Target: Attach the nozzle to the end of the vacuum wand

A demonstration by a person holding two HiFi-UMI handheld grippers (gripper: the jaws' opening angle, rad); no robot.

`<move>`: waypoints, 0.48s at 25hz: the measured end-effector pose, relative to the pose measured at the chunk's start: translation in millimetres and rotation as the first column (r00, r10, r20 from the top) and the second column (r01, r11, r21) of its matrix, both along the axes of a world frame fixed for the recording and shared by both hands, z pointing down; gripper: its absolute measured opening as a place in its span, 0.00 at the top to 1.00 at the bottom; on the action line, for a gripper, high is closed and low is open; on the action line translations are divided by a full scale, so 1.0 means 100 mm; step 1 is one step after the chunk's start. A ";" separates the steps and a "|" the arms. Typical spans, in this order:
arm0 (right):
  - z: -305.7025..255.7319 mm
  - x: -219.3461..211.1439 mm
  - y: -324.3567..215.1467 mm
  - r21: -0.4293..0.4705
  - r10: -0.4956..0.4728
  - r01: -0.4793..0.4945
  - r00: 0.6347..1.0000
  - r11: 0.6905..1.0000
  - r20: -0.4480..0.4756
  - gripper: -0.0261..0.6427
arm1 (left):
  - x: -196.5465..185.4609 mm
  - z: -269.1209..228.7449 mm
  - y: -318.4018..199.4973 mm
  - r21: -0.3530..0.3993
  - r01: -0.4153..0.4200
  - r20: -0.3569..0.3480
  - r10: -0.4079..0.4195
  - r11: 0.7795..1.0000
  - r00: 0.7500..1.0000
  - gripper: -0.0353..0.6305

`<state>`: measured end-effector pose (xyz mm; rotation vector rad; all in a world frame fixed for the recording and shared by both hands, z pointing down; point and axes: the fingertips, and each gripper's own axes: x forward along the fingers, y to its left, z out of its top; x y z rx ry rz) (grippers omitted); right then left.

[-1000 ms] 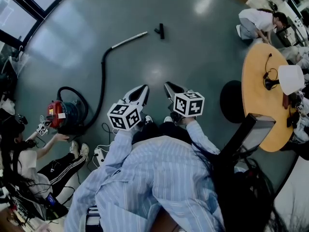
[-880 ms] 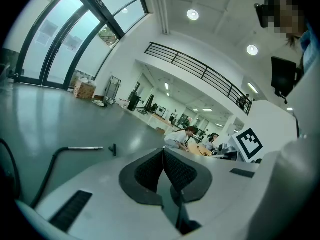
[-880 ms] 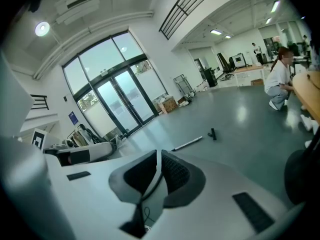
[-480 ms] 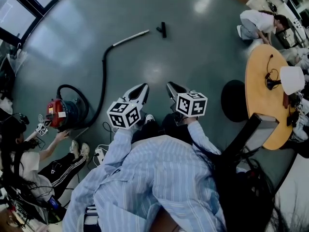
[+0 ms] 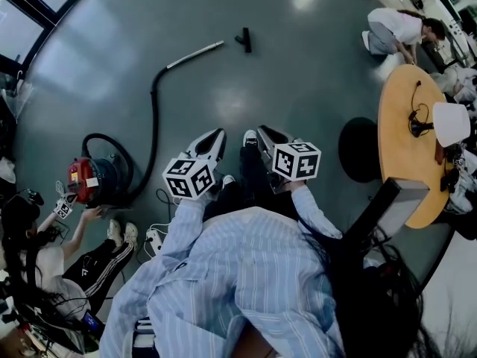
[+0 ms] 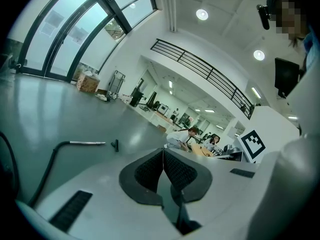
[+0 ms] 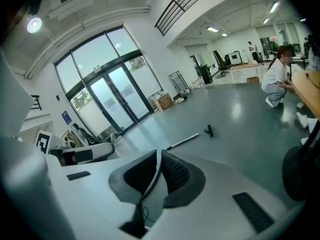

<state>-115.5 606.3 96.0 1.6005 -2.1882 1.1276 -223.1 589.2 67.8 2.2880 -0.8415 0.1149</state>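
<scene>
A small black nozzle [image 5: 244, 39] lies on the grey floor far ahead, just right of the tip of the silver vacuum wand [image 5: 195, 54]; the two are apart. The wand runs into a black hose [image 5: 155, 125] that curves back to a red vacuum [image 5: 95, 179]. My left gripper [image 5: 218, 134] and right gripper [image 5: 262, 131] are held side by side at waist height, both shut and holding nothing, well short of the wand. The left gripper view shows wand [image 6: 87, 143] and nozzle [image 6: 115, 145] beyond the shut jaws. In the right gripper view, wand [image 7: 182, 140] and nozzle [image 7: 209, 130] appear too.
A round wooden table [image 5: 399, 136] with a white lamp stands at the right, a black stool [image 5: 359, 154] beside it. One person crouches at the far right [image 5: 395, 30]; another sits on the floor beside the vacuum [image 5: 67, 252]. Glass doors [image 7: 117, 101] line the far wall.
The person carrying the grippers has stepped forward; a foot now shows between the grippers, which have sunk slightly. Wand, nozzle and vacuum lie where they were. Both jaws stay shut.
</scene>
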 end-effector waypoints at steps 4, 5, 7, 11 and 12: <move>0.09 0.15 -0.40 -0.010 -0.009 0.009 1.000 1.000 0.009 0.91 | 0.10 0.08 -0.36 -0.020 0.020 0.015 -0.020 1.000 1.000 0.94; 0.09 0.21 -0.52 -0.013 -0.013 0.014 1.000 1.000 0.012 0.91 | 0.14 0.09 -0.48 -0.025 0.028 0.019 -0.027 0.999 0.999 0.94; 0.09 0.35 -0.79 -0.014 -0.024 0.024 1.000 1.000 0.018 0.91 | 0.26 0.09 -0.74 -0.032 0.043 0.022 -0.042 0.999 0.999 0.94; 0.03 0.61 -1.31 -0.005 -0.058 0.058 0.998 0.998 0.017 0.91 | 0.53 0.06 -1.22 -0.038 0.061 0.021 -0.060 0.997 0.998 0.94; 0.01 0.68 -1.43 -0.001 -0.067 0.067 0.998 0.998 0.007 0.91 | 0.60 0.05 -1.33 -0.039 0.064 0.024 -0.063 0.997 0.998 0.94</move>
